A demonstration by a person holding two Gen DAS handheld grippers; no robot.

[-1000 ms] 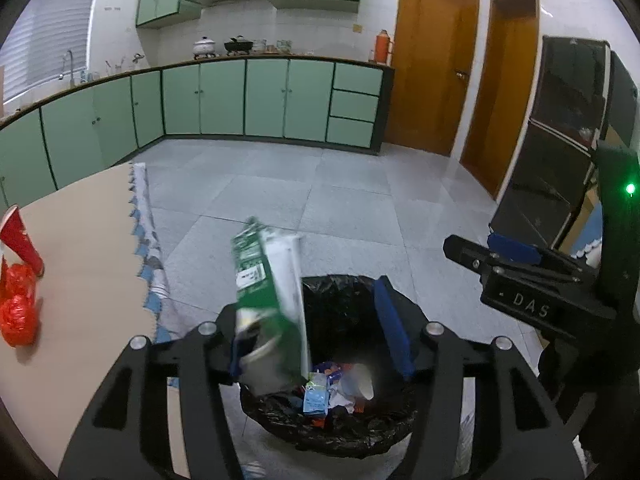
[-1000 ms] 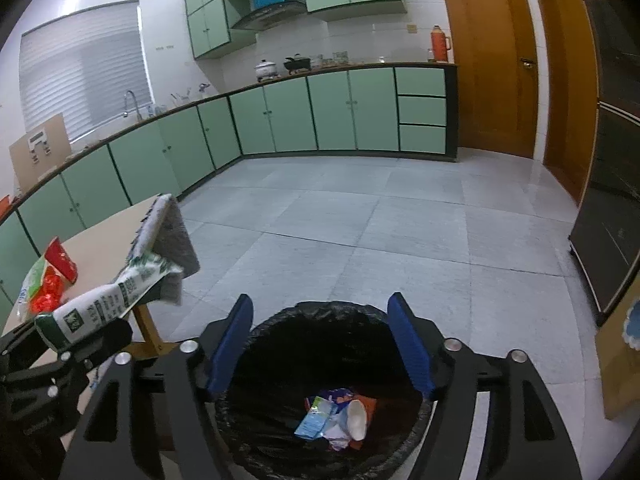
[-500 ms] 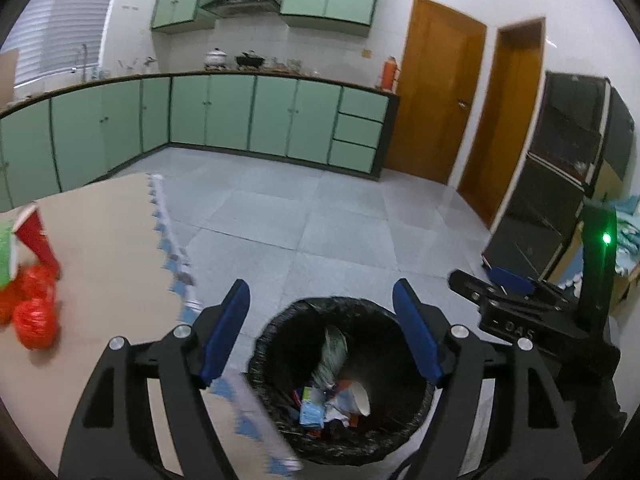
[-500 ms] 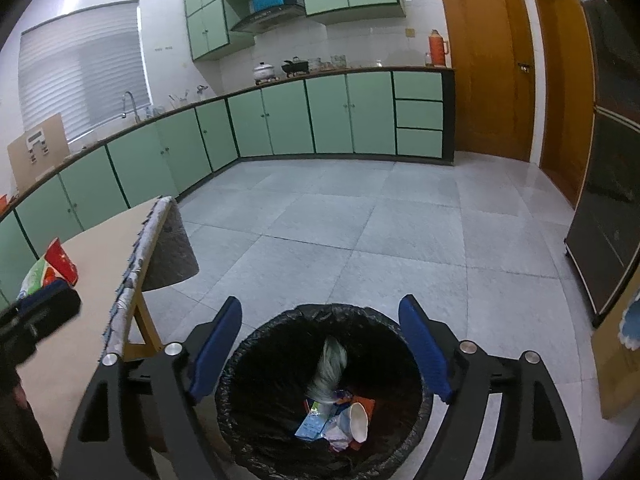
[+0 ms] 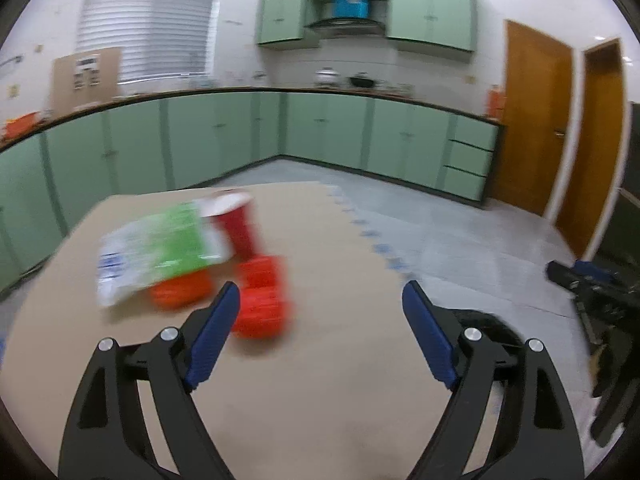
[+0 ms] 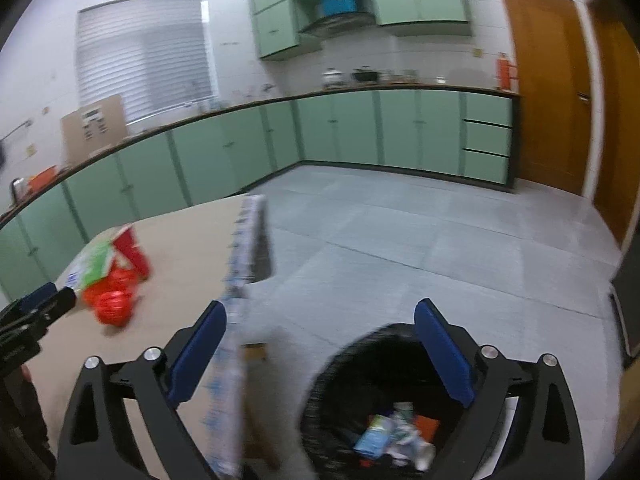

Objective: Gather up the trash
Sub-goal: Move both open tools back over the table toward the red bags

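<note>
My left gripper [image 5: 320,292] hangs over the tan table [image 5: 328,392], its jaws opening with nothing between them. Just ahead and to its left lies blurred trash: a green-and-white bag [image 5: 160,248], a red paper cup [image 5: 240,228] and crumpled red wrappers [image 5: 262,304]. My right gripper [image 6: 320,308] is also opening and empty, straddling the table's edge and the black-lined bin [image 6: 340,364]. Cartons, a cup and wrappers lie inside the bin. The right wrist view also has the bag [image 6: 96,260], the cup [image 6: 130,248] and the wrappers [image 6: 114,300] on the table [image 6: 180,248].
The bin's rim [image 5: 492,322] peeks out behind my left gripper's right finger, on the grey tiled floor [image 6: 400,240]. Green cabinets [image 5: 320,132] line the far walls, with wooden doors [image 5: 536,128] at the right. A patterned cloth edge [image 6: 248,240] hangs off the table side.
The green carton left my left gripper and dropped into the bin. Both grippers then swung left from above the bin toward the table, and their jaws spread wider.
</note>
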